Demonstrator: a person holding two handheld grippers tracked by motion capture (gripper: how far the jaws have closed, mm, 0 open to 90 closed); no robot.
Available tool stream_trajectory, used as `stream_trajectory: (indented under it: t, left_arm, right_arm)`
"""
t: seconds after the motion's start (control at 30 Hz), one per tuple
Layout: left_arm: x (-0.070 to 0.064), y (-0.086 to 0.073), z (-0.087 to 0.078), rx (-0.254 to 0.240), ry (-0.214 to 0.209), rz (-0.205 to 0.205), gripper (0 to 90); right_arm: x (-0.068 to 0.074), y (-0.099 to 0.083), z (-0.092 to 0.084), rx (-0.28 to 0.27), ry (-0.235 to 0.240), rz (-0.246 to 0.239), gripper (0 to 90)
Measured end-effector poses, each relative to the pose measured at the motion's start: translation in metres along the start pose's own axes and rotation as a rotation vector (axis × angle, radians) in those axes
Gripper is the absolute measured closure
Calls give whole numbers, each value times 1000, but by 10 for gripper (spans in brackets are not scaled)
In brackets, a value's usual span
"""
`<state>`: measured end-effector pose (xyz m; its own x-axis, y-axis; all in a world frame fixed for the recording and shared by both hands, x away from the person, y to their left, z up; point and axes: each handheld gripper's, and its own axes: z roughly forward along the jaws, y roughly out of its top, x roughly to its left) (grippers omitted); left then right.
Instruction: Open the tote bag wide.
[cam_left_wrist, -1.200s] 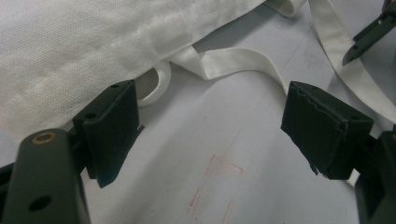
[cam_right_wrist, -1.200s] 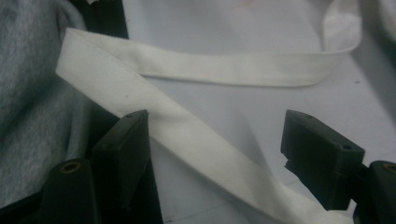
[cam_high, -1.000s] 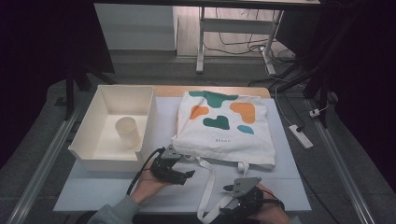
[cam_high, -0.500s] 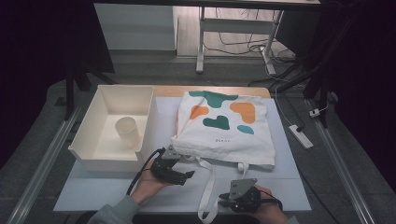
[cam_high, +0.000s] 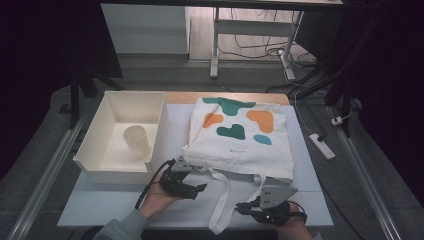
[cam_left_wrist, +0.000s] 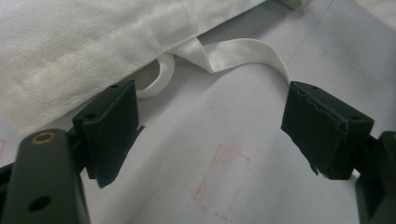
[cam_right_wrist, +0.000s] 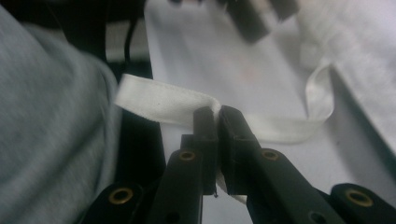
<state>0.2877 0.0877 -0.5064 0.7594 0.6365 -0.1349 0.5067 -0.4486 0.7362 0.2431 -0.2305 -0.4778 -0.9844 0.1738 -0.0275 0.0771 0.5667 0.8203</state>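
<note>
— Now, at the near edge of the table (cam_high: 125, 210): what has changed since a second ago?

— The right gripper (cam_high: 245, 206) has just been closing, and its jaws now pinch the strap (cam_right_wrist: 163, 105) of the tote (cam_high: 240, 145). A second ago they stood wide beside that strap; in the right gripper view the white webbing is clamped between the two black tips, its loop running off toward the bag.

— Has the hand moved?

— Slightly. It sits a little nearer the table's front edge in the high view, with the strap drawn along.

— And the left gripper (cam_high: 201, 187)?

— Unchanged. It rests just beside the tote's near left corner, jaws wide apart over bare table, gripping nothing. In its own view the other strap (cam_left_wrist: 243, 51) curls out from under the bag's hem between the jaws but beyond them.

— Where does the tote lie?

— Flat at mid-table, print up, mouth and straps toward the person, same as before. Left of it stands the tray (cam_high: 97, 165) with a cup (cam_high: 136, 141) inside, untouched.
</note>
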Motion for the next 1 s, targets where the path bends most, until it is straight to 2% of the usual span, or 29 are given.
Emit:
stream_trajectory:
  t: [0.03,0.13,0.17,0.27,0.3,0.37,0.4,0.47,0.53,0.57,0.6,0.63,0.67,0.7,0.8,0.87,0.9,1.0]
  left_arm:
    - [0,0,-1,-2,-1,1,190]
    - [-2,-2,-4,-9,-4,2,190]
    - [-3,-2,-5,-11,-5,2,190]
    - [-4,-3,-5,-10,-7,1,190]
    - [-5,-3,-4,-8,-7,4,190]
    - [-5,-3,-4,-7,-8,3,190]
    - [-5,-4,-4,-6,-8,4,190]
    - [-5,-4,-4,-6,-9,3,190]
    - [-5,-4,-3,-4,-9,5,190]
    - [-5,-4,-3,-4,-9,5,190]
    - [-5,-4,-3,-2,-9,5,190]
    - [-6,-5,-2,1,-9,7,191]
    - [-6,-5,-2,1,-9,7,190]
    - [-6,-5,-2,1,-9,7,191]
    - [-6,-5,-1,5,-10,8,190]
    - [-7,-5,-1,5,-10,9,190]
    - [-7,-5,-1,5,-10,8,190]
    - [-7,-5,0,6,-11,10,190]
  right_arm:
    - [0,0,0,0,0,0,854]
    - [0,6,-13,-86,0,18,856]
    - [-1,12,-21,-127,-35,12,856]
    - [-8,20,-26,-158,-133,13,856]
    - [-8,20,-26,-158,-133,13,856]
    - [-18,23,-27,-168,-196,30,855]
    - [-31,24,-26,-174,-246,56,855]
    - [-45,26,-25,-170,-313,69,854]
    - [-61,28,-24,-173,-356,102,854]
    - [-61,28,-24,-173,-356,102,854]
    - [-75,29,-23,-179,-399,136,854]
    - [-82,29,-22,-180,-413,148,854]
    - [-82,29,-22,-180,-413,148,854]
    - [-92,29,-22,-177,-450,160,854]
    - [-106,28,-22,-165,-495,172,854]
    - [-111,27,-22,-165,-513,185,854]
    - [-118,23,-23,-175,-521,217,854]
    - [-125,18,-24,-167,-534,239,854]
